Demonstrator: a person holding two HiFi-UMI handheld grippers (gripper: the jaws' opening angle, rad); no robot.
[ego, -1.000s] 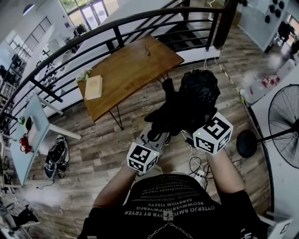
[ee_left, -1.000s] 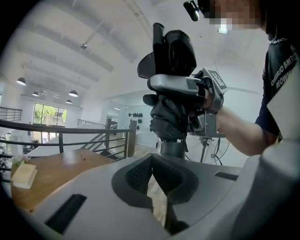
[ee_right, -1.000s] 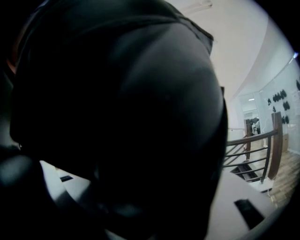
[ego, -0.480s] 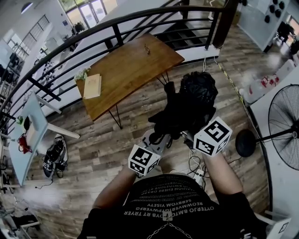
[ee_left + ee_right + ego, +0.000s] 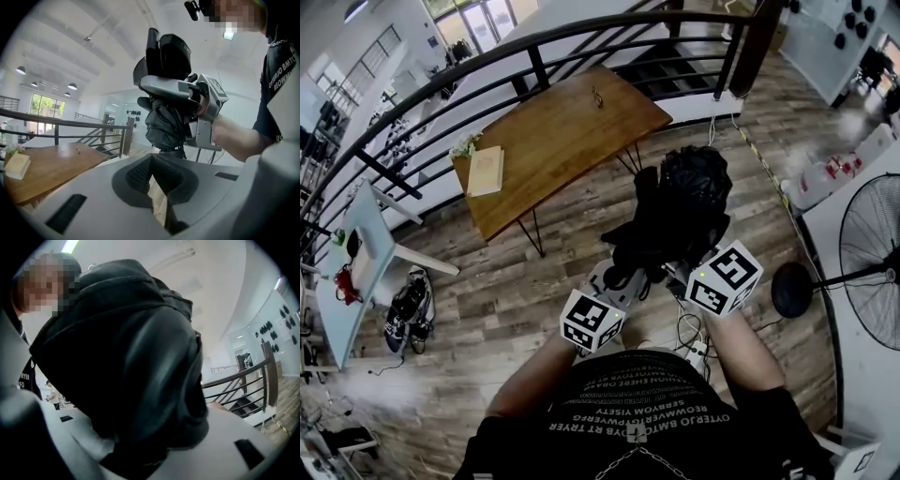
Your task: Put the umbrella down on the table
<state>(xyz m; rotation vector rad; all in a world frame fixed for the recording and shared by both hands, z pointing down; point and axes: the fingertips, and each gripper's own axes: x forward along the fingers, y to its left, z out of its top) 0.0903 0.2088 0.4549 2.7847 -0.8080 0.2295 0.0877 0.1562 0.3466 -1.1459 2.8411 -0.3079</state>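
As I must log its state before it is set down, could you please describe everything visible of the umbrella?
The umbrella is black and folded, its slightly glossy fabric bunched in loose creases. It stands roughly upright in mid-air, clamped across its middle between the jaws of the right hand-held gripper, over the wooden floor and not yet on the table.

A brown wooden table (image 5: pixel 567 141) stands on the plank floor (image 5: pixel 487 309). On its left end lies a pale book (image 5: pixel 487 172), with a small plant (image 5: pixel 467 148) just beside it. Near the far edge lies a little object (image 5: pixel 596 97), too small to tell what it is.
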